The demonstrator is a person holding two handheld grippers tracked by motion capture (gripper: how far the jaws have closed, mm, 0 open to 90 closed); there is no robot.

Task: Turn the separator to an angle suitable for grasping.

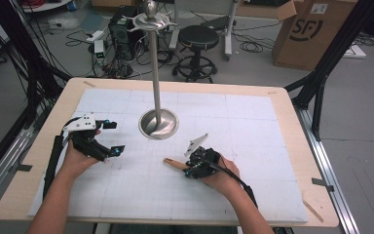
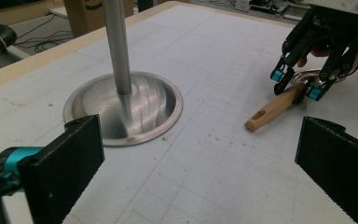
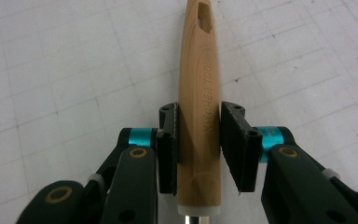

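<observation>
A: While the left gripper [image 1: 111, 138] sits near the table's [image 1: 39, 146] left edge, how do its jaws stand?

B: Wide, with nothing between them. In the left gripper view its 2 black pads frame bare white mat [image 2: 205, 163], so that gap is free.

A: And next to it, toward the middle?

B: The stand [image 1: 158, 123]: a round steel base flat on the mat, 1 pole rising straight up from it. Its rim lies just ahead of the left gripper, apart from it.

A: Where's the utensil?

B: Right of the base and nearer the person. The right gripper [image 1: 191, 167] is clamped narrow on its wooden handle [image 3: 199, 93]; both pads press the handle's sides in the right gripper view. The handle's free end, with a hanging hole, points left toward the open mat between the 2 grippers.

A: Room on the right?

B: Bare mat runs from the right hand to the mat's right edge, and the table's wooden border [image 1: 292, 122] lies beyond it.
</observation>
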